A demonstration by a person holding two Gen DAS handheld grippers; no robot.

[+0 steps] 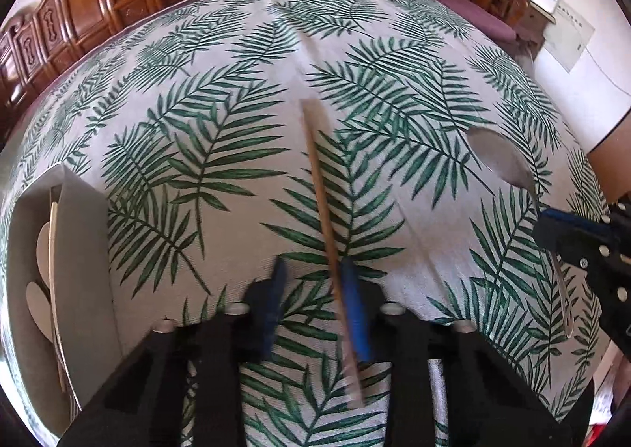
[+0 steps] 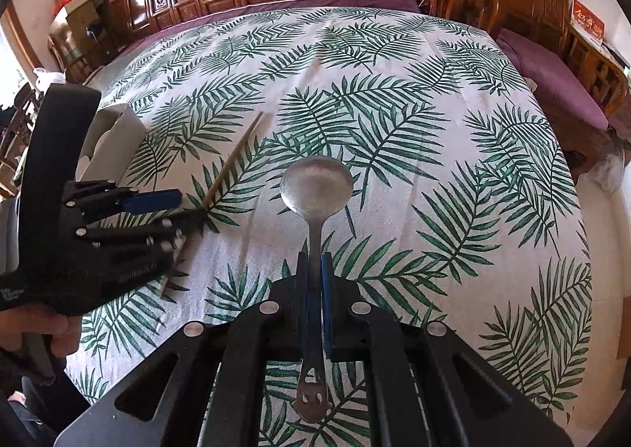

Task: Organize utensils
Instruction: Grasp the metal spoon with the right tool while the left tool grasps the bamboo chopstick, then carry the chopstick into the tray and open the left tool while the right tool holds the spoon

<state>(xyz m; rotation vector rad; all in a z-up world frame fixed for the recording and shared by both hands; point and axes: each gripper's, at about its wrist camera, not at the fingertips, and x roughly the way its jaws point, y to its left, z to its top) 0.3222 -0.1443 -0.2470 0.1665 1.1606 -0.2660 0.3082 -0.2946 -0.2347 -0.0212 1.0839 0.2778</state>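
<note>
Right claw pinches spoon by its handle for carrying; left claw apparently not yet clamped on chopstick.

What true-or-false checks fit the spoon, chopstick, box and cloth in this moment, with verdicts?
1. The right gripper is clamped on the spoon's handle. True.
2. The spoon's bowl points back toward the camera. False: the bowl points away, and the handle's end is nearest the camera.
3. A chopstick lies between the fingers of the left gripper. True.
4. The tablecloth is plain purple. False: it is white with green leaves.
5. The white box is empty. False: pale utensils lie inside.
</note>
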